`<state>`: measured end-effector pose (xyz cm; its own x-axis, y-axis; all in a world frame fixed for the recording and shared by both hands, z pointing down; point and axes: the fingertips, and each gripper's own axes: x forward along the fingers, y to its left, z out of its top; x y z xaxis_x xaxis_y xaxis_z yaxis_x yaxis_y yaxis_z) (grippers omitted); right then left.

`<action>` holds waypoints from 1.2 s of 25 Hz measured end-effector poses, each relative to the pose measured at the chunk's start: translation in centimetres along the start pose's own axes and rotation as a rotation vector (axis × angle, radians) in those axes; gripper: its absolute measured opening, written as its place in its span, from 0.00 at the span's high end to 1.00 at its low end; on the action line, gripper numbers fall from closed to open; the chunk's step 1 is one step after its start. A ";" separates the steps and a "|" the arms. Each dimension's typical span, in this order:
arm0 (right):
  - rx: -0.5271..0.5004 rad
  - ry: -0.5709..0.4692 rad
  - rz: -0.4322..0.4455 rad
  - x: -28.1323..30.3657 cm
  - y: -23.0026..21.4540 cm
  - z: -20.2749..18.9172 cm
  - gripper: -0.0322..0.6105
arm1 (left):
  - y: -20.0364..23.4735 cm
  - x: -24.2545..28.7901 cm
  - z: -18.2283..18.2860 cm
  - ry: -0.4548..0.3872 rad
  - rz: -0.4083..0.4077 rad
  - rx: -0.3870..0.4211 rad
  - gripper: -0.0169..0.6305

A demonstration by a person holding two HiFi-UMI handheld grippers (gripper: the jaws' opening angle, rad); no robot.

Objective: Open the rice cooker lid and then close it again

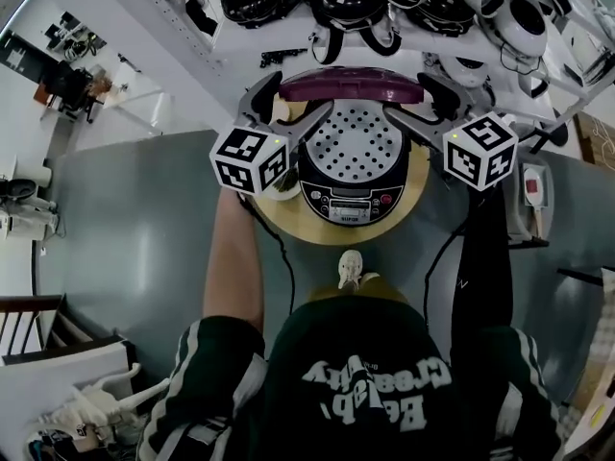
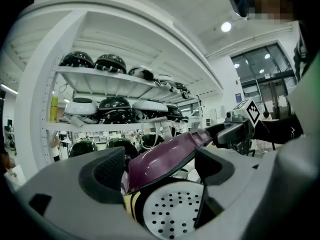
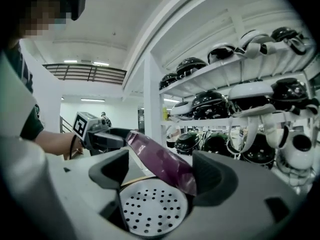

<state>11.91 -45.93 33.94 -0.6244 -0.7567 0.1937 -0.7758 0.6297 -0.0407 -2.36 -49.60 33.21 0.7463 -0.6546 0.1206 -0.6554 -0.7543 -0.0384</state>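
The rice cooker is set on a round wooden desk, with its purple lid raised and a perforated metal plate exposed below it. The lid is flanked by the left gripper and the right gripper. Both sets of jaws are held wide, and the lid's edge is seen between them without being clamped. The opening step is judged done, so closing is in hand. For that, the lid would have to be pushed down evenly from both sides until it latches, without the cooker being shoved across the desk. Behind the desk, white shelving is stacked with helmets, and a grey floor is seen around it
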 end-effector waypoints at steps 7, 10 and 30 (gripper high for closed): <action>0.044 0.041 0.047 -1.5 2.8 -3.7 0.31 | -2.8 -2.6 -4.2 0.092 0.017 0.006 0.32; 0.049 0.077 0.072 -1.5 4.3 -5.8 0.31 | -3.8 -3.7 -6.3 0.115 0.014 -0.054 0.32; 0.047 0.151 0.099 -1.6 7.9 -11.7 0.31 | -7.4 -5.5 -12.1 0.144 0.126 -0.127 0.32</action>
<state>7.82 -37.68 44.79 -0.6795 -0.6543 0.3318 -0.7170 0.6881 -0.1114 -3.02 -39.83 44.81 0.6390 -0.7227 0.2636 -0.7588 -0.6484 0.0618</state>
